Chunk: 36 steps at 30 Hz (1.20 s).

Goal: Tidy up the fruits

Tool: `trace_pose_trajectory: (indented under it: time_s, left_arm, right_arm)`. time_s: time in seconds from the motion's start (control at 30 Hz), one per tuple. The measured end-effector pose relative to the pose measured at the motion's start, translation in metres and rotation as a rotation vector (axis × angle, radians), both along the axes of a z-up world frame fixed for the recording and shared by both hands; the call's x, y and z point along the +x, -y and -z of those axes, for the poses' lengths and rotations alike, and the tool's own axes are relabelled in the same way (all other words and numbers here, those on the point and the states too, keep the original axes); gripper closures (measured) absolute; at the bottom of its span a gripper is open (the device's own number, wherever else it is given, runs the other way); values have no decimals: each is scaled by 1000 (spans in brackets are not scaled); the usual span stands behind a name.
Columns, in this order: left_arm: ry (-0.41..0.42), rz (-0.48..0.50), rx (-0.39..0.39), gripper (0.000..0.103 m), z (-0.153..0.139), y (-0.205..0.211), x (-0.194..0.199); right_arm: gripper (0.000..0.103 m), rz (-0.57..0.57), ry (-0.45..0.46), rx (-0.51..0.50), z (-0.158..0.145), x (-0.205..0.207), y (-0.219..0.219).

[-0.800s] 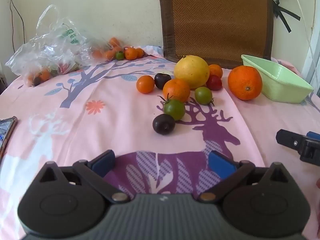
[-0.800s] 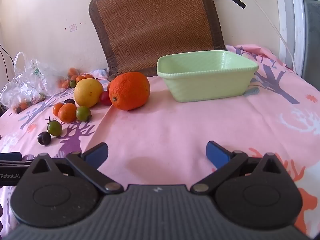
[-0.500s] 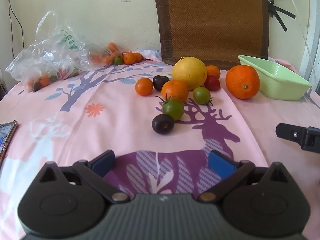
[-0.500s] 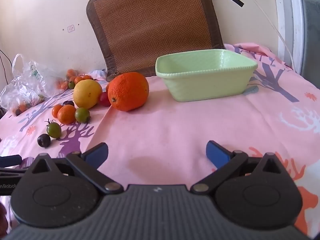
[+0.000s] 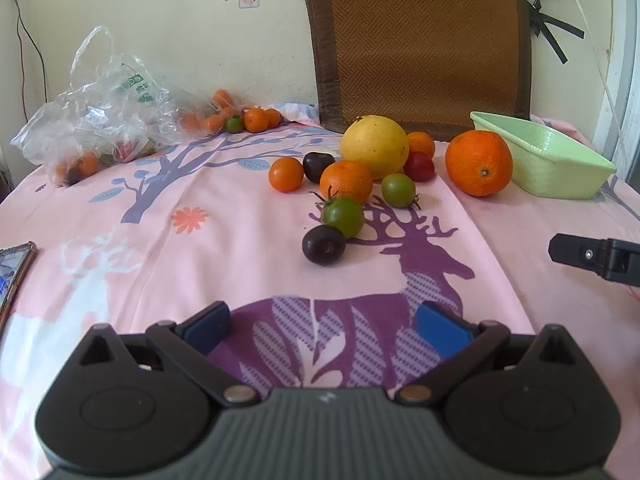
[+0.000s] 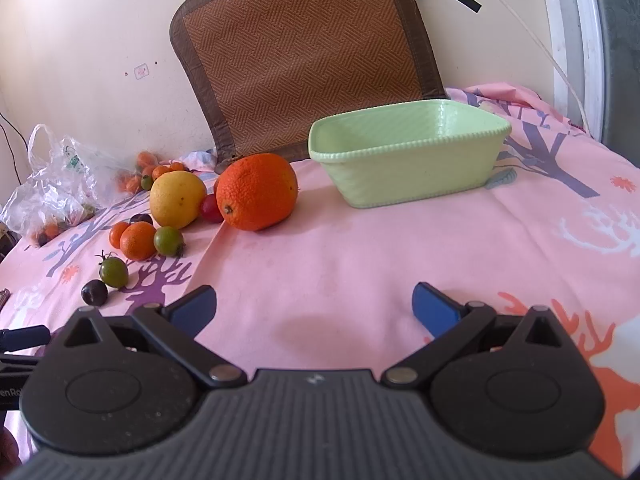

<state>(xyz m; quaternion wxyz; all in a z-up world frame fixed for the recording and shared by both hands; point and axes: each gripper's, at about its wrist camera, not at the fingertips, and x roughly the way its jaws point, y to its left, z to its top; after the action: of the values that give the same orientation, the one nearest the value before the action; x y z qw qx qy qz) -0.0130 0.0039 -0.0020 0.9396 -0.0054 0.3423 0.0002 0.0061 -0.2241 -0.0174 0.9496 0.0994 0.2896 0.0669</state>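
Loose fruit lies on the pink printed cloth: a large orange (image 5: 479, 162) (image 6: 257, 191), a yellow grapefruit (image 5: 374, 144) (image 6: 178, 199), small oranges, green tomatoes (image 5: 343, 216) and a dark plum (image 5: 323, 244) (image 6: 94, 292). A pale green basket (image 6: 408, 152) (image 5: 544, 154) stands empty to the right of the large orange. My left gripper (image 5: 324, 326) is open, low over the deer print, short of the plum. My right gripper (image 6: 314, 308) is open over bare cloth, well in front of the basket. Nothing is between either pair of fingers.
A clear plastic bag (image 5: 100, 112) with more small fruit lies at the back left, with several small oranges (image 5: 256, 119) beside it. A brown woven cushion (image 5: 420, 40) leans on the wall behind. A phone (image 5: 14, 270) lies at the left edge.
Both grippers have tilted and shifted slightly; the fruit and basket sit a little lower and nearer in the right wrist view. No fruit has moved and both grippers stay open.
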Motion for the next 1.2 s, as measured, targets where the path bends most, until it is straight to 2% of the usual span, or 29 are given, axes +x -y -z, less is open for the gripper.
trace_pose_trajectory:
  time_s: [0.17,0.3,0.4,0.6,0.87,0.97,1.1,1.2]
  left_arm:
    - [42,17,-19,0,-6,0,2]
    - [175,-47,67,0,-15,-3,-4]
    - [236,-83,111,0,-17,-6,-6]
    - [200,-60,53,0,-15,-13,3]
    - [223,-60,27,0,-13,-15,-5]
    - [225,-59,11,0,-14,-17,-5]
    - [221,-61,-7,0,-14,-20,-3]
    - [228,-57,-12,0,-14,-20,-4]
  right_arm:
    - [0,2,0,1,0,1,0]
    - [0,3,0,0,0,1,0]
    - [0,4,1,0,1,1,1]
    - [0,11,3,-1,0,1,0]
    - [0,15,4,-10,0,1,-1]
    - [9,24,36,4,-3,1,1]
    - [19,-29,76,5,-12,12,-4]
    - [21,-79,100,-15,-18,29,-14]
